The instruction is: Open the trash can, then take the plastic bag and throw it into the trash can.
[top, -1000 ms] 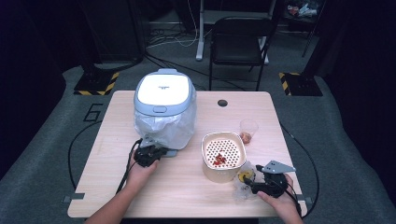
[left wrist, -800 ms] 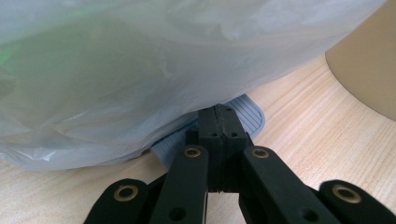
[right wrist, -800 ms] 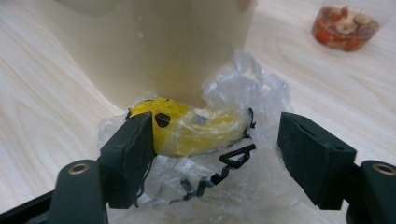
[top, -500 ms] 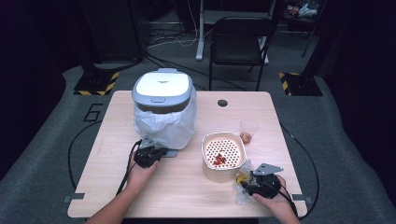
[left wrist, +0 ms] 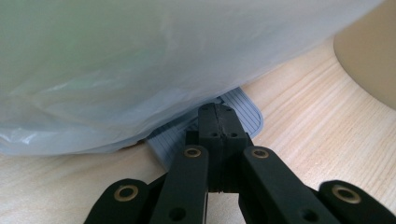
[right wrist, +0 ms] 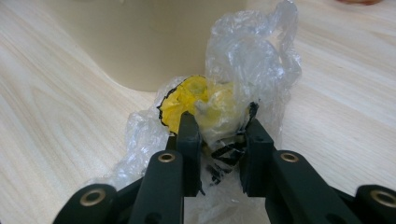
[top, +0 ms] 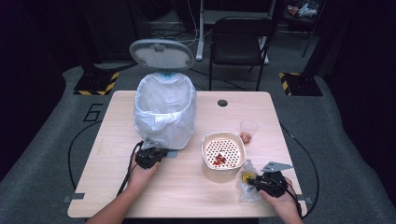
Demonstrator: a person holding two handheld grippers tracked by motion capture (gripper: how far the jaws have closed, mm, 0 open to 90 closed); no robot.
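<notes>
A pedal bin (top: 164,112) lined with a white plastic bag stands at the table's middle left, its grey lid (top: 161,53) raised upright. My left gripper (top: 156,151) is at the bin's foot. In the left gripper view its jaws are shut (left wrist: 217,112) and their tips rest on the ribbed grey pedal (left wrist: 245,107) under the bag (left wrist: 140,60). My right gripper (top: 254,182) is near the front right edge. It is shut (right wrist: 219,126) on a crumpled clear plastic wrapper (right wrist: 252,56) with a yellow scrap (right wrist: 187,95) inside, lying on the table.
A beige container (top: 223,154) with a perforated insert and red bits stands just behind the wrapper. A small clear cup (top: 248,128) with something reddish sits to its back right. A black chair (top: 238,32) stands beyond the table. Cables trail off both sides.
The bin's lid has swung from closed to fully raised while the left gripper stayed at the pedal. The right gripper shifted slightly at the wrapper.
</notes>
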